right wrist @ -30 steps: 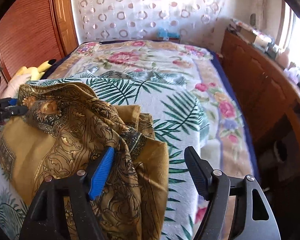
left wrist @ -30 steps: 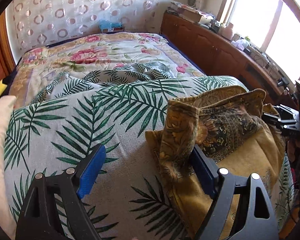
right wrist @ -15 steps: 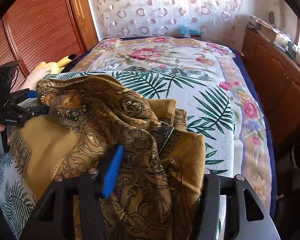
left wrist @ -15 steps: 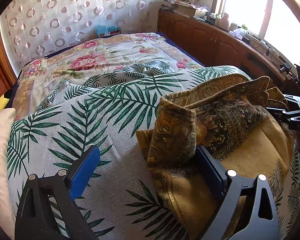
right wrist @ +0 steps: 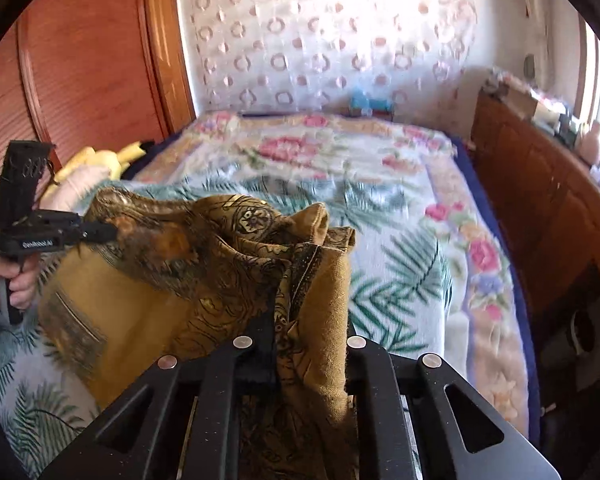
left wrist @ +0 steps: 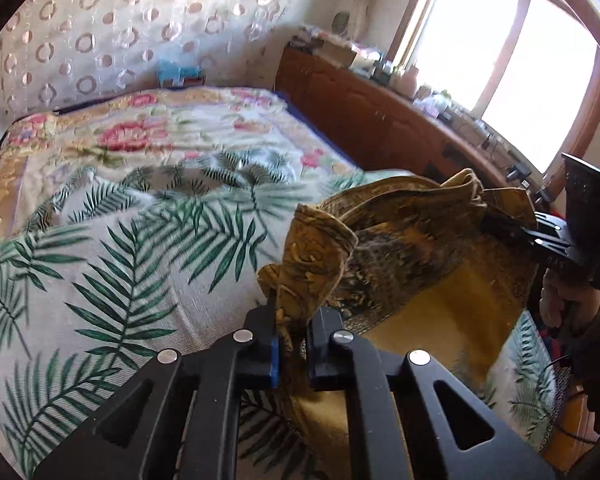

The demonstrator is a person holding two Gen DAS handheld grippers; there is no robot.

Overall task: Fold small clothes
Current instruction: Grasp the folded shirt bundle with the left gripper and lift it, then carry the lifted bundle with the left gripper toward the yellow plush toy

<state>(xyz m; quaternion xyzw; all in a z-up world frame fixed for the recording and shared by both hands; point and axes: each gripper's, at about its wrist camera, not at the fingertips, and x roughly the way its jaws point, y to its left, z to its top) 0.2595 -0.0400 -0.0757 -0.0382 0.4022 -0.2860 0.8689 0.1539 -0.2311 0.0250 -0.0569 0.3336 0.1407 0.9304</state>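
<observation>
A mustard-yellow garment with dark paisley print (left wrist: 412,256) hangs bunched between my two grippers above the palm-leaf bedspread (left wrist: 112,264). My left gripper (left wrist: 292,344) is shut on one bunched corner of it. My right gripper (right wrist: 308,356) is shut on the other end of the garment (right wrist: 220,280), whose folds drape over the jaws. Each gripper shows in the other's view: the right gripper (left wrist: 516,228) at the right of the left wrist view, the left gripper (right wrist: 100,232) at the left of the right wrist view.
The bed carries a floral blanket (right wrist: 300,152) further back. A wooden cabinet (left wrist: 380,120) with clutter runs along the right under the window. A wooden wardrobe (right wrist: 80,80) stands on the left, with a yellow plush toy (right wrist: 100,158) and a pillow beside it.
Both grippers have gone from open to shut on the garment. The garment has lifted off the bedspread and now hangs stretched between them.
</observation>
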